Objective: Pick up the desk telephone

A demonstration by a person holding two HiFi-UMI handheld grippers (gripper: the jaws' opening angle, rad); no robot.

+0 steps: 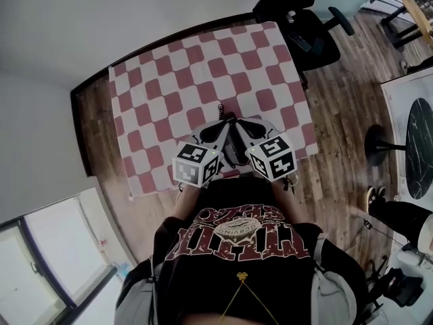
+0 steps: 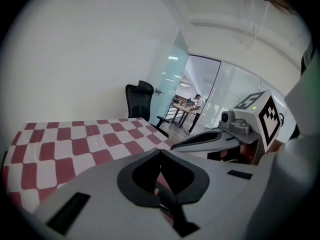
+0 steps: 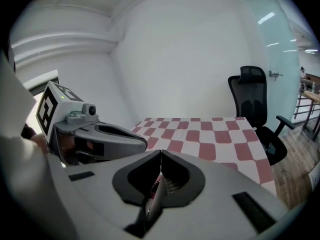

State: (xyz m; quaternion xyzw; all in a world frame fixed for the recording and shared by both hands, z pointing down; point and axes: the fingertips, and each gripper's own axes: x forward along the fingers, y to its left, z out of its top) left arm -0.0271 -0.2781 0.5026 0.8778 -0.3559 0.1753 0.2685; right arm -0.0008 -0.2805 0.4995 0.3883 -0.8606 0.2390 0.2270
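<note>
**A:** What does the head view give you?

**B:** Both grippers are over the near edge of the cloth (image 1: 203, 73), side by side, with their tips almost meeting. The left gripper (image 1: 222, 122) sits just beside the right gripper (image 1: 242, 122). A chair (image 1: 304, 26) stands at the cloth's far right corner.

**A:** And the jaws?

**B:** They're too small to judge from above. The left gripper view shows its jaws pressed together at the tip, gripping nothing. The right gripper view shows the same: jaws closed, empty.

**A:** Do the gripper views add anything else?

**B:** Each one sees the other gripper just beside it, above the cloth. The left gripper view also looks past the chair through a glass doorway (image 2: 202, 91) to a person (image 2: 198, 103) standing far beyond the cloth. The head view doesn't reach that far.

**A:** What does the head view alone have?

**B:** A wood floor (image 1: 338, 114) right of the cloth, with a shoe (image 1: 373, 196) on it. It also shows the wearer's black shirt (image 1: 237, 249) at the cloth's near side.

**A:** And the telephone?

**B:** None of the three views shows it, so I can't tell where it is.
</note>
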